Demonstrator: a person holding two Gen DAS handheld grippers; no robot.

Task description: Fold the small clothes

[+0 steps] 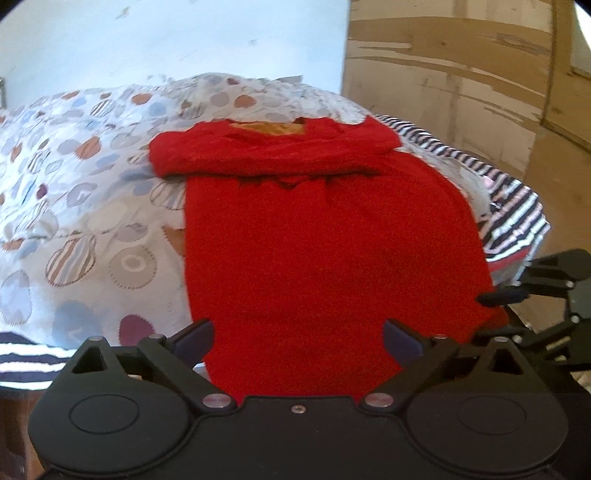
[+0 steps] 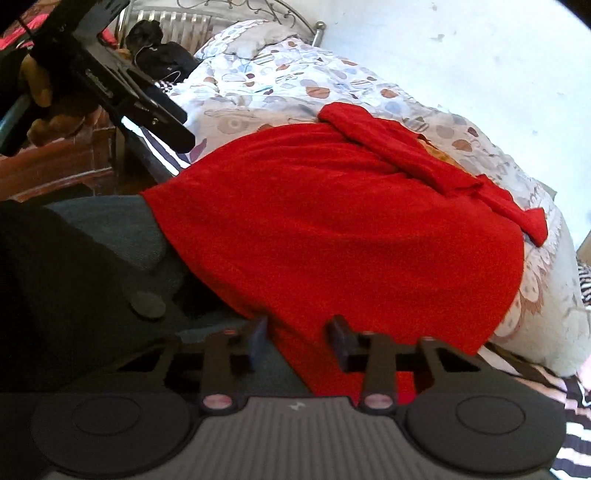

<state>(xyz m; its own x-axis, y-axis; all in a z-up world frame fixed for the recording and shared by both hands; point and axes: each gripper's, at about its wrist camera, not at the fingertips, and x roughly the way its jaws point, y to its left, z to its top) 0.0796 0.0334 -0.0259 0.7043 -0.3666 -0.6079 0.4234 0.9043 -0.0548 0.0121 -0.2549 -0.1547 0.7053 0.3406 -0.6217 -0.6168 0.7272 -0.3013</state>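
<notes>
A small red garment (image 1: 325, 240) lies flat on the patterned bedspread (image 1: 74, 206), its sleeves folded across the top near the collar. It also shows in the right wrist view (image 2: 351, 229). My left gripper (image 1: 298, 341) is open at the garment's near hem, fingers wide apart with cloth between them. My right gripper (image 2: 300, 334) is open at the hem's corner, its fingers on either side of the red edge. The right gripper also shows in the left wrist view (image 1: 517, 295) at the garment's right edge. The left gripper shows in the right wrist view (image 2: 159, 110), hand-held.
A striped garment (image 1: 509, 214) lies to the right of the red one on the bed. A brown wooden wardrobe (image 1: 480, 74) stands behind. A dark bag (image 2: 162, 51) sits near the metal headboard (image 2: 221, 11). Dark clothing (image 2: 92, 258) is below the hem.
</notes>
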